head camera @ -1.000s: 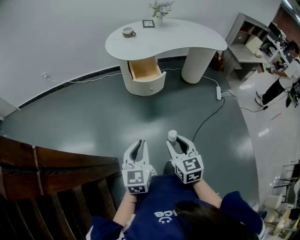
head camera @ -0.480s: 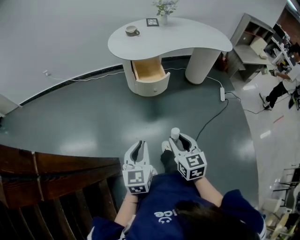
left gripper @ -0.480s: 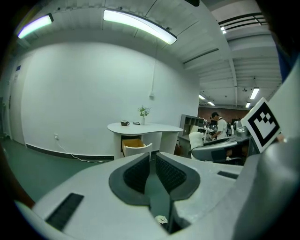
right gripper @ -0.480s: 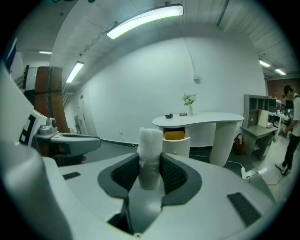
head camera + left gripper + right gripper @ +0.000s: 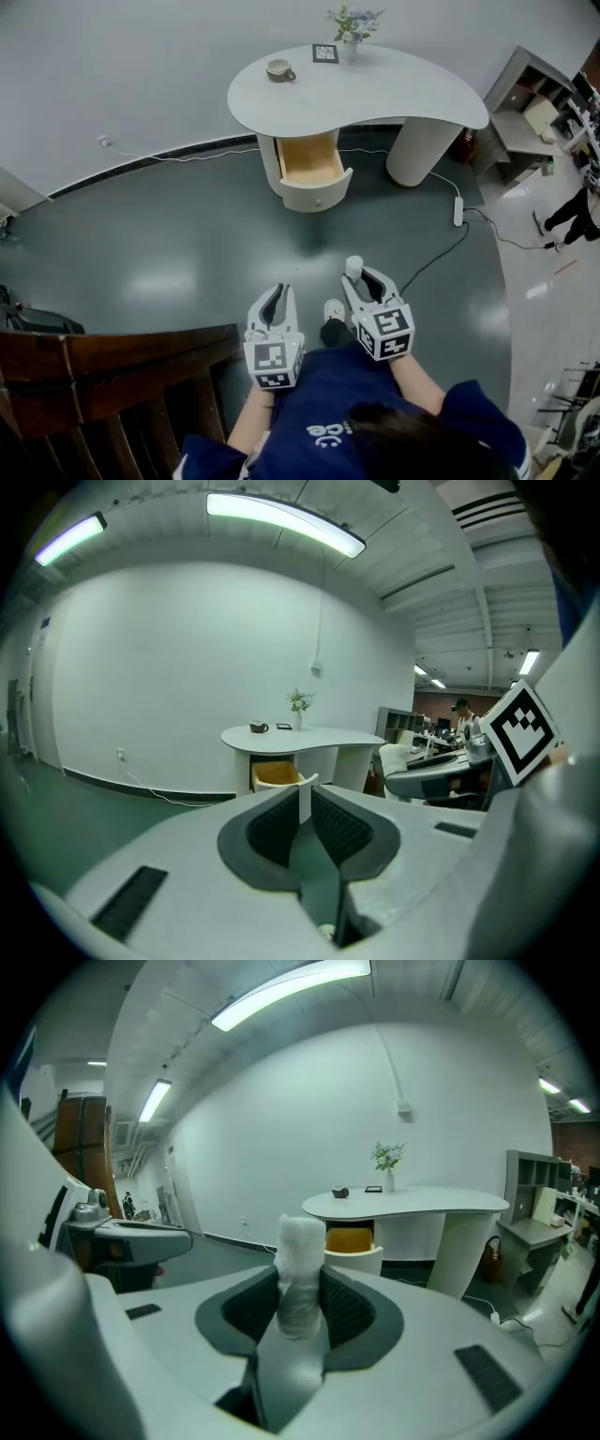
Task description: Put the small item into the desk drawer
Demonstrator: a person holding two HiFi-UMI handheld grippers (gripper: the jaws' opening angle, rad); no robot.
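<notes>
A white kidney-shaped desk (image 5: 375,84) stands by the far wall, and its wooden drawer (image 5: 314,161) is pulled open. My right gripper (image 5: 364,279) is low in the head view, far short of the desk, shut on a small white cylindrical item (image 5: 353,268). In the right gripper view the item (image 5: 300,1241) stands upright between the pads, with the open drawer (image 5: 350,1238) straight beyond it. My left gripper (image 5: 277,292) is held beside the right one, shut and holding nothing. Past its closed jaws in the left gripper view are the desk (image 5: 300,736) and the drawer (image 5: 277,775).
On the desk stand a cup (image 5: 277,68), a marker card (image 5: 324,52) and a vase of flowers (image 5: 352,28). A cable and power strip (image 5: 458,211) lie on the dark floor to the right. Dark wooden rails (image 5: 112,366) are at lower left, shelves (image 5: 534,94) at right.
Both grippers have moved forward over the floor toward the desk, which now sits lower and further right in the head view. The white item stays clamped in the right gripper.
</notes>
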